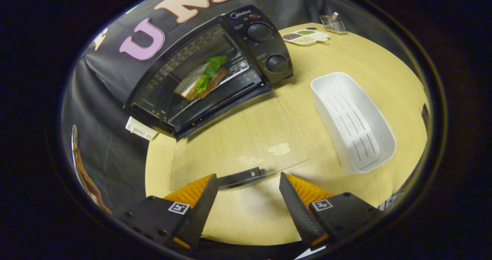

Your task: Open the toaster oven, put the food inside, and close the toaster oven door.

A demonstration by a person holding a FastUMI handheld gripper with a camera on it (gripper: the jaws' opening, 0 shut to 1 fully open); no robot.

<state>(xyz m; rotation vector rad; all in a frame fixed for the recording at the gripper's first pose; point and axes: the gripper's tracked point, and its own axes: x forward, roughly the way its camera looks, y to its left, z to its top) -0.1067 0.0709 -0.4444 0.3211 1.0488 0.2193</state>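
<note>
Hand-held gripper [248, 181] spread, ungrasping, behind glass door's handle [241, 176]; beyond, "Midea"-branded toaster oven [215, 66], food [203, 79] inside

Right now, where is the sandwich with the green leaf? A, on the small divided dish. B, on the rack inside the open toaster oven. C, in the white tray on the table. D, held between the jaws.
B: the sandwich lies on the rack inside the toaster oven, whose glass door is folded down; the gripper is open with nothing between the jaws, and the white tray holds nothing.

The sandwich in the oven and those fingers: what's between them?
In the gripper view, the oven's open glass door lies flat between the open gripper and the sandwich.
</note>
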